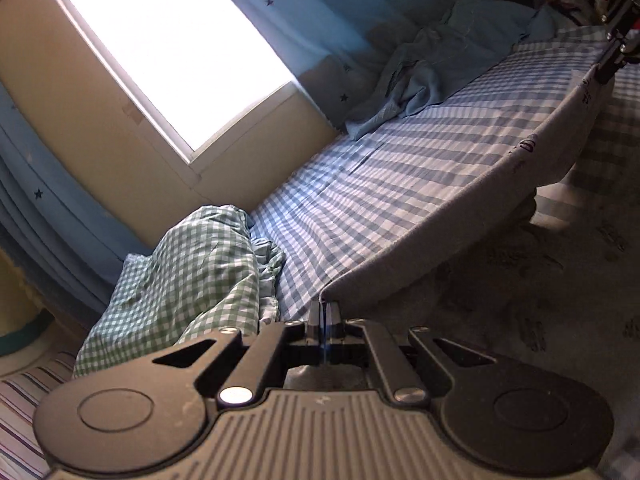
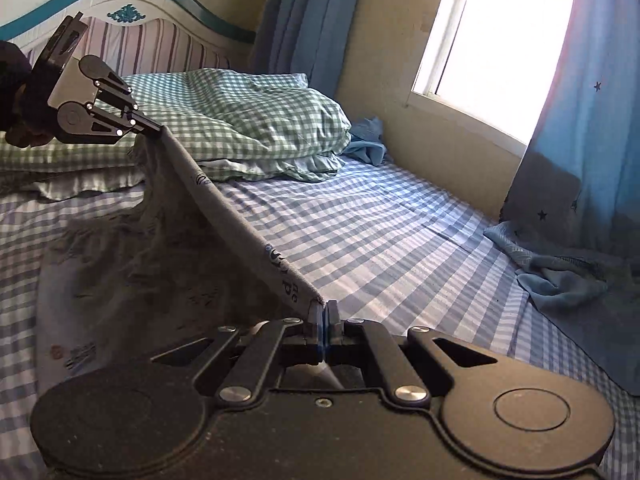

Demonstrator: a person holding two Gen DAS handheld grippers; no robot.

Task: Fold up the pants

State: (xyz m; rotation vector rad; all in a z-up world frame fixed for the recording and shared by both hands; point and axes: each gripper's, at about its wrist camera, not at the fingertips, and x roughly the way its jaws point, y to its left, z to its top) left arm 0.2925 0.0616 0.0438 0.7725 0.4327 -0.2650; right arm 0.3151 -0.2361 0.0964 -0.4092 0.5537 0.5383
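Grey printed pants [image 1: 460, 208] are lifted off the bed, their top edge pulled taut between my two grippers. My left gripper [image 1: 325, 308] is shut on one end of that edge. The right gripper [image 1: 600, 72] shows at the far upper right, clamped on the other end. In the right wrist view the right gripper [image 2: 323, 308] is shut on the pants [image 2: 240, 220]. The left gripper [image 2: 160, 130], held by a hand in a dark sleeve, grips the far end. The rest of the fabric hangs down onto the bed in shadow.
The bed has a blue checked sheet [image 2: 380, 240]. Green checked pillows [image 2: 248, 120] lie at the striped headboard [image 2: 152, 52]. A crumpled blue cloth [image 1: 440, 68] lies by the wall under the bright window [image 1: 172, 44]. Blue star curtains [image 2: 592, 140] hang beside it.
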